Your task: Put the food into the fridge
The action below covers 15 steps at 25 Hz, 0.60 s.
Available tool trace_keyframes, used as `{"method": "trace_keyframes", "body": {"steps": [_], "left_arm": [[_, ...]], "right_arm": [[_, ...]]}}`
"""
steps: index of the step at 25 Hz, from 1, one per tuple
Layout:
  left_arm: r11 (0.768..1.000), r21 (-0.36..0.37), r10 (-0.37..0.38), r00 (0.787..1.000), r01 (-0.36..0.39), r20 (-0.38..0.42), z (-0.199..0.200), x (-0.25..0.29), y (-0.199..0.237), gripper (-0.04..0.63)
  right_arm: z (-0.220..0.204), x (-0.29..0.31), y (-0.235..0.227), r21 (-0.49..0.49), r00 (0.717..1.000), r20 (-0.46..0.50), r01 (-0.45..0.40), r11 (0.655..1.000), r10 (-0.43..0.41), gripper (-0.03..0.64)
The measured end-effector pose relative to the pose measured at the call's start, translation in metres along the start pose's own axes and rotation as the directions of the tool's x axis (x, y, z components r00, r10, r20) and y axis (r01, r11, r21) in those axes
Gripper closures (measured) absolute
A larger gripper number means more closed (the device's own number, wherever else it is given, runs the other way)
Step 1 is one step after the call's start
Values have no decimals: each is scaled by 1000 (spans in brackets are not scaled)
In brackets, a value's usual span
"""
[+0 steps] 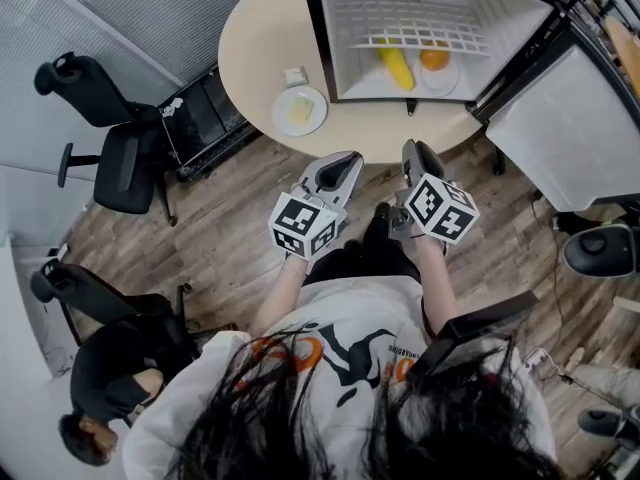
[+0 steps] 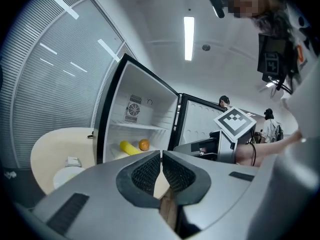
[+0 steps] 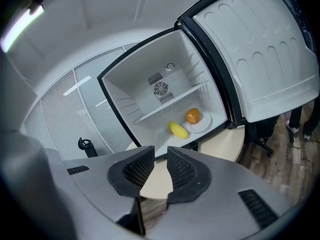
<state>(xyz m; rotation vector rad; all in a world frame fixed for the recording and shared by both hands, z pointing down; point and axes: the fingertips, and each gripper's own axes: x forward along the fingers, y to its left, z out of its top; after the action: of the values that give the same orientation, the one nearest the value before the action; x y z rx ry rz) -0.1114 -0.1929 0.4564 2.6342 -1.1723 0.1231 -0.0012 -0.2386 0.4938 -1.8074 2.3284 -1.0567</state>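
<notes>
The fridge (image 1: 360, 86) stands open on a round beige table (image 1: 255, 38), a small boxy thing with a black frame and smooth white plastic walls. Its door (image 1: 570, 128), white and ribbed on the inside, swings out to the fridge's right. Inside, under a white wire shelf (image 1: 400, 30), a long yellow fruit (image 1: 397, 66) lies on the fridge floor, and just beside it a round orange (image 1: 434, 58) sits on a white saucer (image 1: 447, 78). In front of the fridge's left corner, on the table, a round white plate (image 1: 299, 110) carries a pale piece of food (image 1: 300, 108), with a small square box (image 1: 294, 76) near it.

Both grippers hang in front of the fridge, off the table's edge and above the wood-plank floor (image 1: 230, 208). The left gripper (image 2: 161, 155) has its grey jaws drawn together, the ridged black pads meeting at the tips with nothing between them. The right gripper (image 3: 160, 151) shows a narrow gap between its ridged pads, and it holds nothing
</notes>
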Motion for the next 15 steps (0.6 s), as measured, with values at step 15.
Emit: {"method": "trace_keyframes", "body": {"steps": [15], "left_arm": [[994, -55, 92, 995, -90, 38, -11, -51, -11, 584]], "right_arm": [[-55, -41, 21, -105, 994, -102, -39, 994, 29, 549]]}}
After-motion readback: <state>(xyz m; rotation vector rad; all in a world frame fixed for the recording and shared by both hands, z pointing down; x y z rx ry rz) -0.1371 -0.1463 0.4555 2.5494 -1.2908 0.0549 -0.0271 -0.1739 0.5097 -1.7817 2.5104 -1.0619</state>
